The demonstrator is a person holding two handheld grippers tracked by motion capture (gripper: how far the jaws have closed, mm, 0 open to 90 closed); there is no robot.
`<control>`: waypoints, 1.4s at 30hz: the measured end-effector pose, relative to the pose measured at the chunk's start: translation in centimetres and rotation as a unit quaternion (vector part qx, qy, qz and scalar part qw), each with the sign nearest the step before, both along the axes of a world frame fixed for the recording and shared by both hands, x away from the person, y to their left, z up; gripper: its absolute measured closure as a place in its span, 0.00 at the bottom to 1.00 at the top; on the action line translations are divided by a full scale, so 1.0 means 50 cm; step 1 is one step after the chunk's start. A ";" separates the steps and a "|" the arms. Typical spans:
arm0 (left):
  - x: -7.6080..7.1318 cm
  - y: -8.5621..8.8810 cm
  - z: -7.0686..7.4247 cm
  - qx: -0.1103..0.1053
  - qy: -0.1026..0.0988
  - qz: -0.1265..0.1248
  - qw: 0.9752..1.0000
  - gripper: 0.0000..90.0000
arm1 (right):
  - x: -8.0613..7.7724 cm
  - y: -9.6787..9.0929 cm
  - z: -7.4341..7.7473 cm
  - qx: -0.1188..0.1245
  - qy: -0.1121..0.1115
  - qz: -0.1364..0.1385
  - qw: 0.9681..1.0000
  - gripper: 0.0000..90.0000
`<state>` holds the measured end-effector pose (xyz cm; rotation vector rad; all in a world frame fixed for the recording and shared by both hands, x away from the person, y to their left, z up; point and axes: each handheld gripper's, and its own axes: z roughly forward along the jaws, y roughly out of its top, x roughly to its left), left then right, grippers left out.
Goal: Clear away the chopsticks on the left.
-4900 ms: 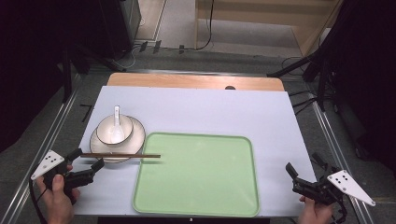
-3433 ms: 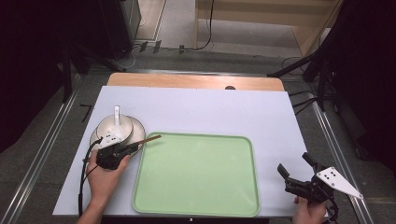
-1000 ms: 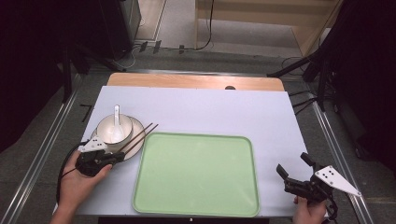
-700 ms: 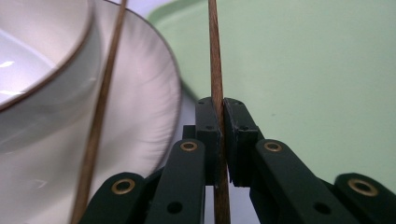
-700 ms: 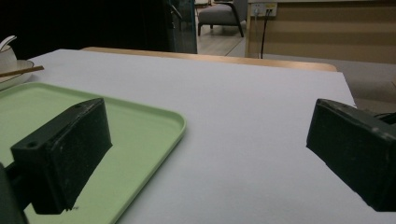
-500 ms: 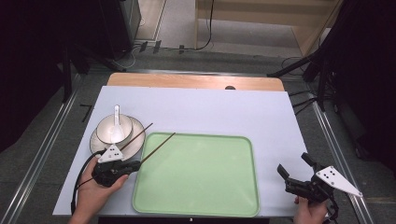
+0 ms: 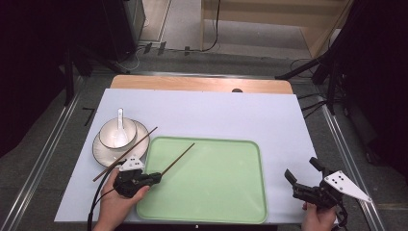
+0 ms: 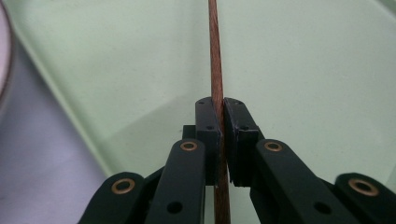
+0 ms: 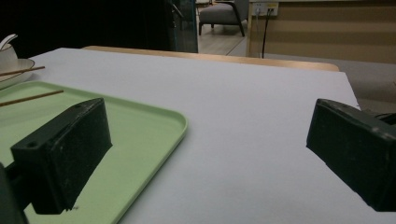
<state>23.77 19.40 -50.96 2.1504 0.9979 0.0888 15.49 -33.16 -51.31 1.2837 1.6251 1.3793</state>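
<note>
Green tray mid-front of the worktop, its bed bare except one chopstick slanting in over its left rim, pinched in the left tool. Just left of the tray: plate w/ bowl and spoon, second chopstick lying across the plate's rim; tight gap there. Back half and right strip of worktop wide open. Right tool sits at the front right corner, jaws spread, nothing near.
</note>
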 end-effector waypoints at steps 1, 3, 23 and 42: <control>-0.001 -0.004 -0.004 0.004 0.001 0.000 1.000 0.95 | 0.000 0.000 0.000 -0.001 0.000 0.000 1.000 0.00; -0.001 -0.008 -0.008 0.009 0.003 0.003 1.000 0.95 | 0.000 -0.001 0.000 0.000 0.000 0.000 1.000 0.00; -0.001 -0.010 -0.021 -0.001 0.009 0.024 1.000 0.92 | 0.000 0.000 0.000 -0.001 0.000 0.001 1.000 0.00; 0.049 -0.123 -0.015 0.026 -0.043 0.000 0.999 1.00 | -0.002 -0.001 -0.001 -0.003 0.001 0.000 1.000 0.00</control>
